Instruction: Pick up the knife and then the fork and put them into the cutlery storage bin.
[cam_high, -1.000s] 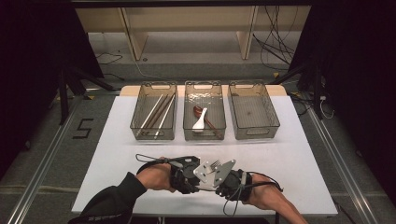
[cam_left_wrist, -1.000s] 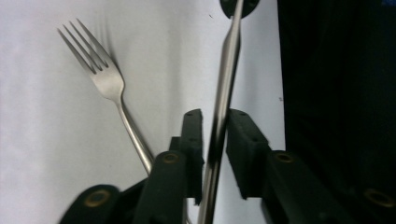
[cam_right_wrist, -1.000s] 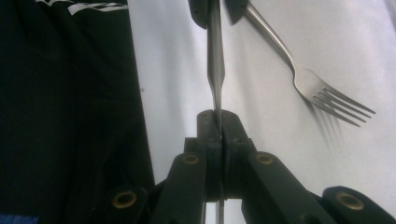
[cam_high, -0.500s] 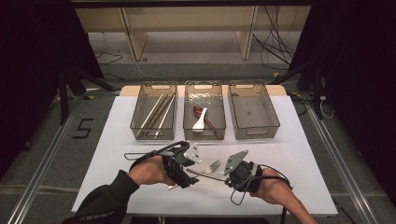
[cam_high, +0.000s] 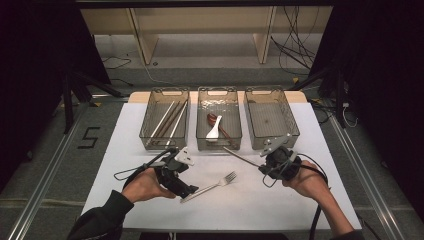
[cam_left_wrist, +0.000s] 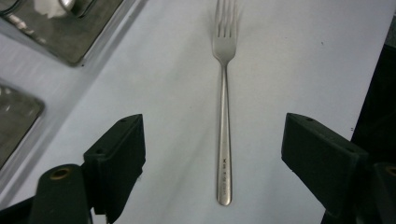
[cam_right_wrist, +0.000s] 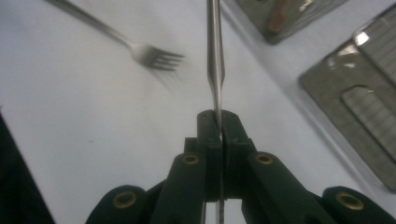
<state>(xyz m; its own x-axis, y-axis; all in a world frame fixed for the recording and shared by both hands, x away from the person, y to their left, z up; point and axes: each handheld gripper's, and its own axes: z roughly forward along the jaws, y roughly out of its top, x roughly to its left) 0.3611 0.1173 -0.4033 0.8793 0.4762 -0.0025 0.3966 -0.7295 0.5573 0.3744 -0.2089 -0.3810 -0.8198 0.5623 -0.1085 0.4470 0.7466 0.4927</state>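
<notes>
Risks first. The slim metal utensil (cam_right_wrist: 215, 46) is pinched only at its very end by the clenched right gripper (cam_right_wrist: 217, 116). With so little held and most of the length sticking out toward 10 o'clock, it could swing or slip from the pads if moved fast. Its free tip is seen just beside the near wall of the middle bin (cam_high: 200, 125), so the rim could be clipped on the way over.

The left gripper (cam_high: 186, 191) is released. Its jaws have just been opening, and the fork (cam_left_wrist: 224, 140) lies between them untouched, flat on the white table (cam_high: 280, 210). A careless pull-back could nudge the fork handle and skew it.

The fork is at 6 o'clock from the middle bin, well apart from it, with tines toward 2 o'clock in the high view. It is plain brushed steel with four tines, a long thin handle and small stamped marks near the handle end.

The held utensil is silver, rod-thin and flattens toward the jaws; what kind it is cannot be told. The right bin (cam_high: 295, 130) at 12 o'clock from the right gripper looks empty.
</notes>
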